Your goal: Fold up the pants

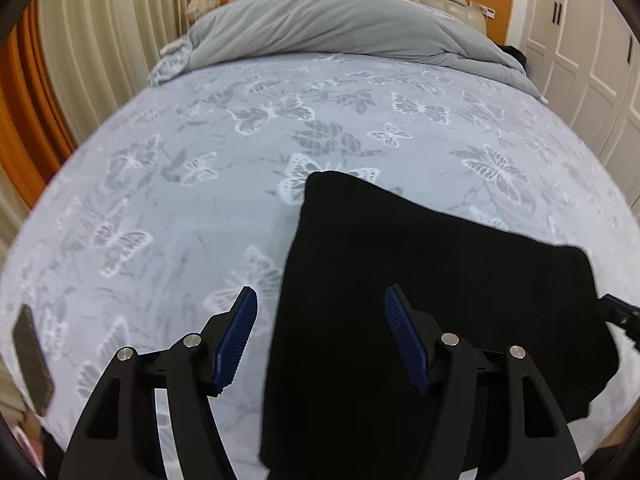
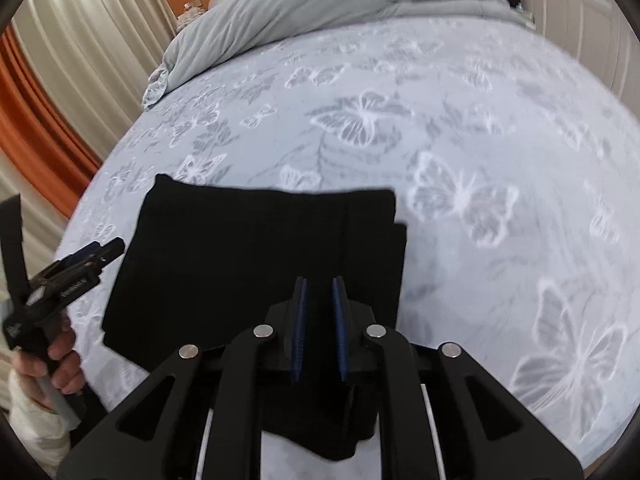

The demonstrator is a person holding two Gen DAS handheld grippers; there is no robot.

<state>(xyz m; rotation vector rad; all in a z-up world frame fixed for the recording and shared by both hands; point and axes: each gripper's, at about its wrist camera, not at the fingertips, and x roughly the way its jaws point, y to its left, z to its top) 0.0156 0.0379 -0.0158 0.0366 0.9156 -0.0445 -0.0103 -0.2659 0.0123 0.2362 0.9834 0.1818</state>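
The black pants [image 1: 420, 288] lie folded into a compact rectangle on the butterfly-print bed sheet [image 1: 200, 184], near the bed's front edge. My left gripper [image 1: 320, 304] is open and empty, hovering over the pants' left edge. In the right wrist view the pants [image 2: 248, 256] lie in front of my right gripper [image 2: 320, 292]. Its blue pads [image 2: 300, 320] stand a narrow gap apart, above the pants' near edge, and I cannot see cloth between them. The left gripper [image 2: 96, 254] shows there at the left, held by a hand, beside the pants.
A grey duvet [image 1: 332, 28] is bunched at the head of the bed. A dark phone-like slab [image 1: 32, 360] lies at the bed's left edge. Curtains [image 1: 100, 40] hang at the left, white wardrobe doors [image 1: 592, 60] stand at the right.
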